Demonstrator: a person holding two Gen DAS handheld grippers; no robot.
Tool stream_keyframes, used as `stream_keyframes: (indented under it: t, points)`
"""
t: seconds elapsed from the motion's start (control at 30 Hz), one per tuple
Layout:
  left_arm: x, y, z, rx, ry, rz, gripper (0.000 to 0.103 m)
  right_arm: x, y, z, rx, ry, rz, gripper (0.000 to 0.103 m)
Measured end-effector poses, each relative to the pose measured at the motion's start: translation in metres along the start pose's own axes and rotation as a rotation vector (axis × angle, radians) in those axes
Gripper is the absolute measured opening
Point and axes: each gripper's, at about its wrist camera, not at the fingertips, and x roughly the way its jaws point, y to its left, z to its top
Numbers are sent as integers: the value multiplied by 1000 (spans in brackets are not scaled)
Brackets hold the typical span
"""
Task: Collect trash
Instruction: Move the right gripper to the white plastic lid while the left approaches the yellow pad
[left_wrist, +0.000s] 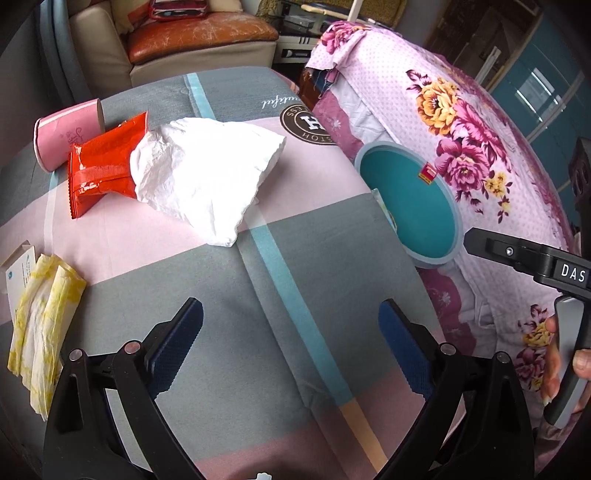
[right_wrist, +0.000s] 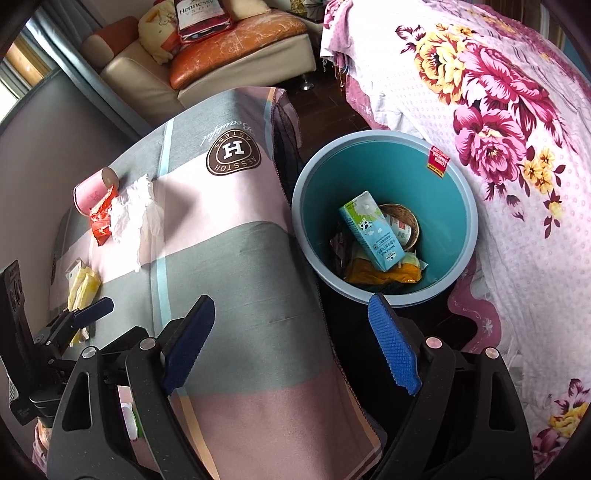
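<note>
Trash lies on the table under a pink and grey cloth (left_wrist: 295, 266): a crumpled white tissue (left_wrist: 207, 173), a red wrapper (left_wrist: 103, 170), a pink paper tube (left_wrist: 66, 133) and a yellow-white wrapper (left_wrist: 40, 328) at the left edge. My left gripper (left_wrist: 290, 302) hovers open over bare cloth, nearer than the tissue, with nothing between its fingers. My right gripper (right_wrist: 291, 298) stands open and holds nothing, straddling the table edge beside the teal bin (right_wrist: 369, 173). In the bin are a light-blue milk carton (right_wrist: 373, 229), an orange bag (right_wrist: 384, 275) and a small wicker bowl (right_wrist: 412, 221).
A bed with a pink flowered cover (right_wrist: 498, 129) presses against the bin on the right. A sofa with orange cushions (right_wrist: 236, 33) stands beyond the table. A small white card (left_wrist: 18, 269) lies by the yellow wrapper. A hand (left_wrist: 576, 362) holds the right gripper's grip.
</note>
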Motion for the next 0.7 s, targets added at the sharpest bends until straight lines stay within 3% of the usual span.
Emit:
stream_keyframes:
  t: [0.7]
  points:
    - [-68,131,-78,-279,-108,33,97,30,138,-113,-247,223,88,83]
